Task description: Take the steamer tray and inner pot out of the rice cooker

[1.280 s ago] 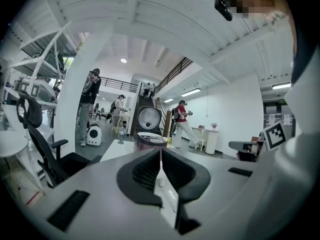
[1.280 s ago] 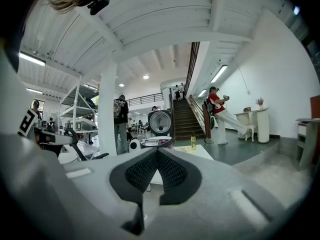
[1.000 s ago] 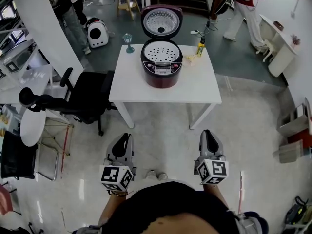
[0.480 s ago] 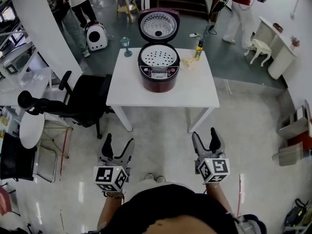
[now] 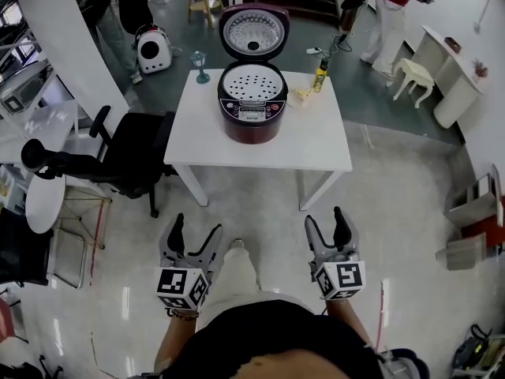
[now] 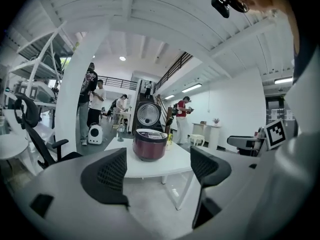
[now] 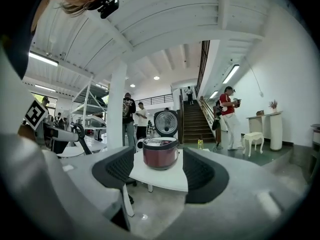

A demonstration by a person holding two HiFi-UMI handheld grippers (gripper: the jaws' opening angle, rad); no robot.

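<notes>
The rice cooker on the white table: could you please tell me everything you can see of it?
The rice cooker is round, with a glossy dark red body. Its hinged lid stands open and upright at the back, showing a silvery, dimpled inner face. A white steamer tray dotted with holes sits in the top opening and hides the inner pot. A control panel with a pale label faces the person. The cooker stands upright on the white table, towards its far edge, and touches nothing else.

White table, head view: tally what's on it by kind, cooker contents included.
rice cooker: 1
steamer tray, in the cooker: 1
stemmed glass: 1
yellow bottle: 1
small yellowish item, too small to identify: 1
Total: 5
</notes>
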